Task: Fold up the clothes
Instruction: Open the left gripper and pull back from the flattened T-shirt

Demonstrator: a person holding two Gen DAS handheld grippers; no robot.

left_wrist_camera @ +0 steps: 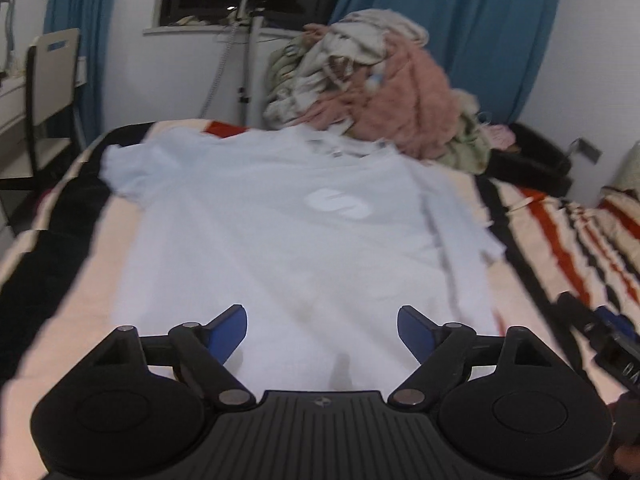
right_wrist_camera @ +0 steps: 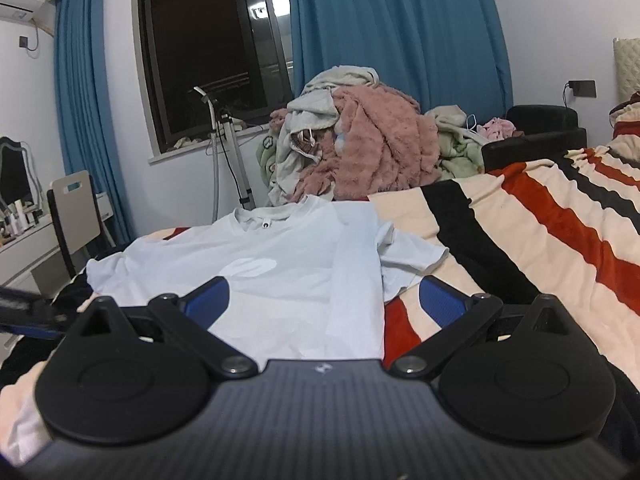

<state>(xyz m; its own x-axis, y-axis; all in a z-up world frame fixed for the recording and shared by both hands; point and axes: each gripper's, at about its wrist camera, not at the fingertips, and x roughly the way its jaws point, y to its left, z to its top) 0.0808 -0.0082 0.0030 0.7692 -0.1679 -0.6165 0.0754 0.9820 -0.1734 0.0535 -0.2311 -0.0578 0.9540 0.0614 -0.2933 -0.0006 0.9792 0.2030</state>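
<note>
A white T-shirt point(left_wrist_camera: 280, 232) with a pale logo lies spread on the striped bed, collar at the far end; it also shows in the right wrist view point(right_wrist_camera: 280, 264). Its right side is folded inward as a long strip point(right_wrist_camera: 356, 280), with the right sleeve point(right_wrist_camera: 412, 254) sticking out. My left gripper point(left_wrist_camera: 322, 326) is open and empty above the shirt's near hem. My right gripper point(right_wrist_camera: 324, 300) is open and empty over the hem near the folded strip. The right gripper also appears at the right edge of the left wrist view point(left_wrist_camera: 608, 340).
A striped red, black and cream blanket point(right_wrist_camera: 540, 232) covers the bed. A heap of clothes with a pink fleece point(right_wrist_camera: 376, 152) sits at the far end. A chair point(right_wrist_camera: 74, 216) and desk stand left. A garment steamer pole point(right_wrist_camera: 228, 148) stands by the window.
</note>
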